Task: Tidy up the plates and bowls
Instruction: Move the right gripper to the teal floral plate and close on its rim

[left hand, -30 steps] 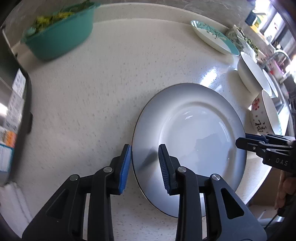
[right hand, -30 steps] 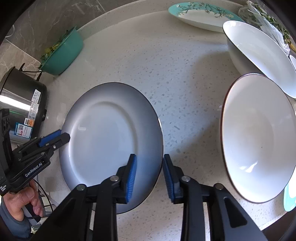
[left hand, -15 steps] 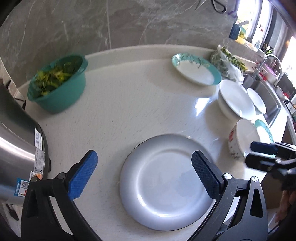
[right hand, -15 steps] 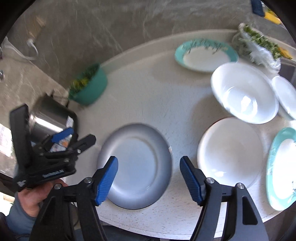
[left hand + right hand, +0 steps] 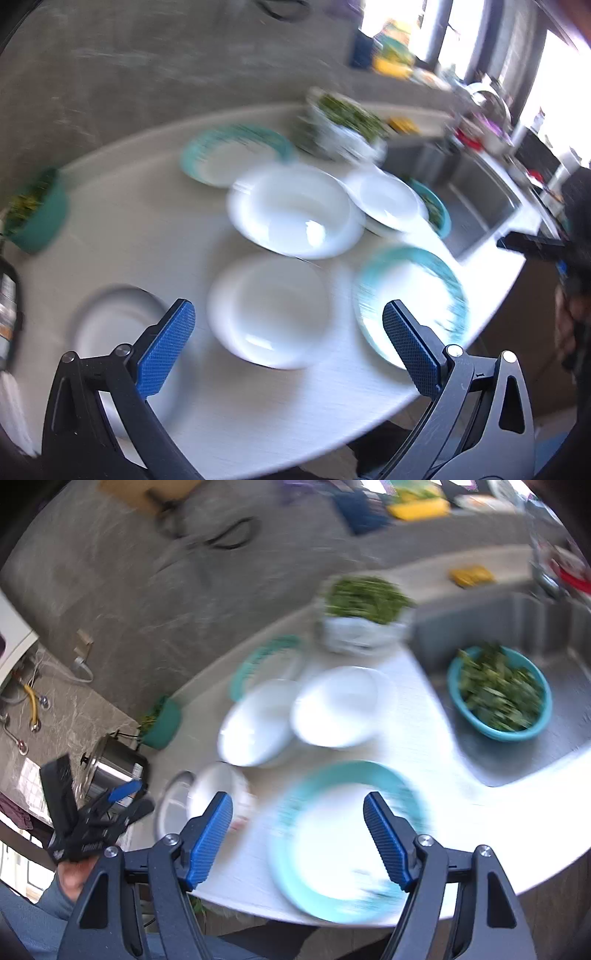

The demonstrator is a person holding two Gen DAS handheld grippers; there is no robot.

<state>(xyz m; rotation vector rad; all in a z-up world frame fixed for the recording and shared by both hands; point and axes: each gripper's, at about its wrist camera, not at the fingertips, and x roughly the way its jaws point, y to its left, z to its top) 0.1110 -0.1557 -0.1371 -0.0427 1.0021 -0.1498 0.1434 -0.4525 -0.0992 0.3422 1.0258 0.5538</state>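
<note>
Table (image 5: 155, 229): pale, round-edged, set beside a sink (image 5: 535, 627). Grey plate (image 5: 110, 321): laid flat at the table's near left, released since the earlier frame. White bowls (image 5: 295, 210) and teal-rimmed plates (image 5: 410, 302): crowded at the right. Left tongs (image 5: 288, 347): spread wide, nothing held. Right tongs (image 5: 297, 843): just opened further, empty, raised over a teal-rimmed plate.

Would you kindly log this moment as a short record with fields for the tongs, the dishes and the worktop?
left tongs: open, empty, just been opening
right tongs: open, empty, just been opening
grey plate: flat on worktop, released
nearest dish to right tongs: teal-rimmed plate
other dishes: white bowl; white plate
worktop: pale, rounded edge
image: motion-blurred
</note>
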